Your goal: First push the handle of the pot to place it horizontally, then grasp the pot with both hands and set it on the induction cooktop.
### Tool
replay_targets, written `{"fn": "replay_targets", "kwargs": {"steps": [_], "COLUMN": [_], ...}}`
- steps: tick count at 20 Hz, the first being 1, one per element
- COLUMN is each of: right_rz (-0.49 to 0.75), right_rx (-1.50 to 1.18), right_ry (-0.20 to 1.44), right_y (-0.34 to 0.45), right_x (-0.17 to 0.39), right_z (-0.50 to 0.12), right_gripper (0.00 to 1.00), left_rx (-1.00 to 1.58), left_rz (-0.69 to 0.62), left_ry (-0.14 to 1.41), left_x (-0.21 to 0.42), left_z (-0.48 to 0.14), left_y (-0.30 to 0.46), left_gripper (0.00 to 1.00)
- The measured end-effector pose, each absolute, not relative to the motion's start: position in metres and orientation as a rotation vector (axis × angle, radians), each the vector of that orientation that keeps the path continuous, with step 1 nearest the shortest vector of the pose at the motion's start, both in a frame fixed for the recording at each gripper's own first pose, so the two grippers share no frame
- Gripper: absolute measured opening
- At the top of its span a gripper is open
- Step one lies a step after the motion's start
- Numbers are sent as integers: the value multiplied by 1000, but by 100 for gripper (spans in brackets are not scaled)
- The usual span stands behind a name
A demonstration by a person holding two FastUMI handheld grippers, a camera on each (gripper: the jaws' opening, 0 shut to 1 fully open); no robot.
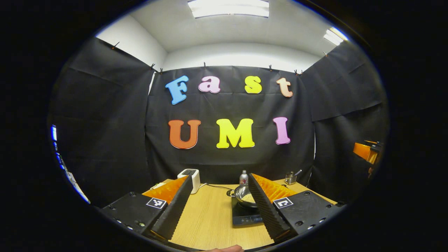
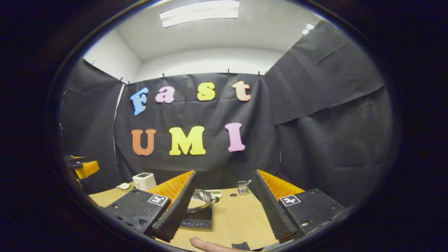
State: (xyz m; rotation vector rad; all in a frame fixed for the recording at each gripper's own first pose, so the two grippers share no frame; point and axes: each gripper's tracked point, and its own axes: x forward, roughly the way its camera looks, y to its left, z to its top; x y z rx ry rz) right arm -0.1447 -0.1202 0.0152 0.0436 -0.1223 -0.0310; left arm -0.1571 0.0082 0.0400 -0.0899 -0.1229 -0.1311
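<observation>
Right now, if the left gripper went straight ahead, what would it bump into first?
Probably nothing soon: between the open left gripper lies bare table, then the booth's wall. The pot on the induction cooktop sits just right of that line, though depth is unclear.

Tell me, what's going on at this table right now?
A person holds a two-finger claw in each hand. Both the left claw and the right claw are open, raised and back from the table, holding nothing. The metal pot, with something pale inside, already sits on the black induction cooktop. A white appliance stands behind.
</observation>
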Motion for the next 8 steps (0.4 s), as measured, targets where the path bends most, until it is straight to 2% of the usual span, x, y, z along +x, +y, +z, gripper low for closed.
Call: {"fn": "replay_targets", "kwargs": {"steps": [4,8], "right_rz": [7,-17], "right_rx": [33,12], "right_ry": [-168,-170], "right_y": [-119,-127], "right_x": [-141,-127], "right_z": [16,7], "right_gripper": [100,100], "left_rx": [-79,-86], "left_rz": [-126,-141], "left_ry": [-117,-116], "left_x": [-149,-140], "left_z": [35,30], "left_y": [4,-8], "left_gripper": [95,95]}}
